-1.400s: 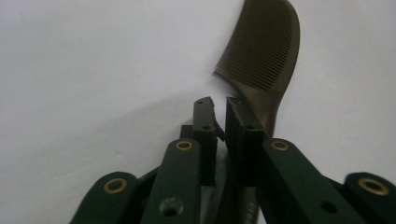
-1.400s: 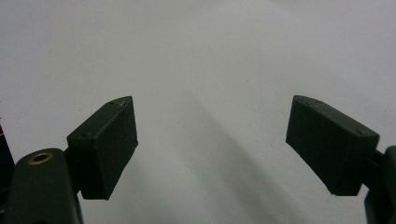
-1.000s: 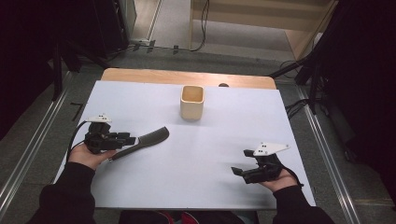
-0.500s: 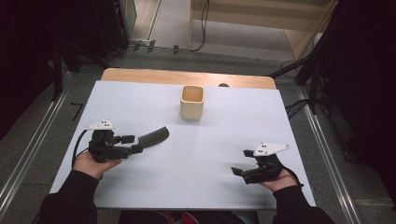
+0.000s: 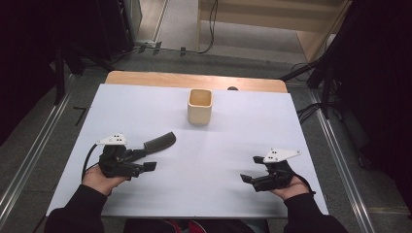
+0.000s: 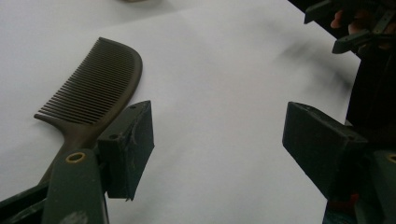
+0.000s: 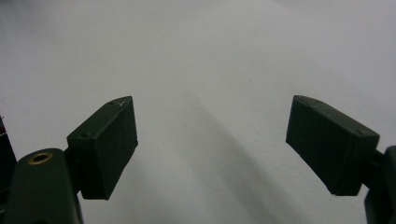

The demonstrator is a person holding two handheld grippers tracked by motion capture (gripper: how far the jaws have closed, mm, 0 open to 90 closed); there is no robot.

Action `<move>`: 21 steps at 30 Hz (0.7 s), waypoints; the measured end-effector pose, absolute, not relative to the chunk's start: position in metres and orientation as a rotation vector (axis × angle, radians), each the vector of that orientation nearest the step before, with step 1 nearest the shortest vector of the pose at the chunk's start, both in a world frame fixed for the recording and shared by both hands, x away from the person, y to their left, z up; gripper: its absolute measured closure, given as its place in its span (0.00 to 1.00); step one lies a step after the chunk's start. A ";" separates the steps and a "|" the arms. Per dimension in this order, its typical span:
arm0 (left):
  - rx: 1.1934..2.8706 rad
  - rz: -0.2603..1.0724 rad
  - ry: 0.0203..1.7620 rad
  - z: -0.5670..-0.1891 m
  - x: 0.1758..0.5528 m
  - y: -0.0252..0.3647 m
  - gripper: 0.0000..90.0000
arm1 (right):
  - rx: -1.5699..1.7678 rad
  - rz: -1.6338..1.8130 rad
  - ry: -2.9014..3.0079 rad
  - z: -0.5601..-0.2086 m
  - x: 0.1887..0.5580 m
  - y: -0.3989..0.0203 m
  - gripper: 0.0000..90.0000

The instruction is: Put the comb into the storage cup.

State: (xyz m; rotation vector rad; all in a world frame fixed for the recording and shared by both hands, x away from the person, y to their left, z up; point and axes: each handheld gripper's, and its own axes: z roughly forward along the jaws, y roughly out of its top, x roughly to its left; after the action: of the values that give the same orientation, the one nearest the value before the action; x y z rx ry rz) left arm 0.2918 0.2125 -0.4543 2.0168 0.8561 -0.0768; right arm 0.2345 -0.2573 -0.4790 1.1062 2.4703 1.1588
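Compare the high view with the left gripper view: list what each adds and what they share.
High view alone: the wooden cup upright at the far middle of the white table, and the left tongs seen from outside. Left gripper view alone: the comb's fine teeth, and its handle running beside one tong pad, outside the open gap. Both: the dark comb lying flat, and the right tongs farther off.

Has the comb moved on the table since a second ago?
No. The comb lies at the same spot left of and nearer than the wooden cup; the left gripper, its jaws just opened, has slid right off it.
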 end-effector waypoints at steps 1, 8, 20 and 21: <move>2.018 -0.081 0.852 -0.455 0.291 0.212 0.28 | 1.106 1.159 2.470 -0.479 0.235 -0.257 0.16; 2.035 -0.062 0.844 -0.456 0.293 0.213 0.28 | 1.106 1.157 2.472 -0.479 0.234 -0.257 0.16; 2.036 0.000 0.857 -0.448 0.300 0.226 0.28 | 1.101 1.159 2.474 -0.479 0.235 -0.257 0.16; 2.035 0.006 0.858 -0.447 0.301 0.227 0.28 | 1.102 1.160 2.475 -0.479 0.235 -0.257 0.16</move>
State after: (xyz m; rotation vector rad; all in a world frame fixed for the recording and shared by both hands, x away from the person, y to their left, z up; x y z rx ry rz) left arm 0.3009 0.2265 -0.4473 2.0355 0.8582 0.0058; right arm 0.2345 -0.2568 -0.4793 1.1019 2.4754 1.1601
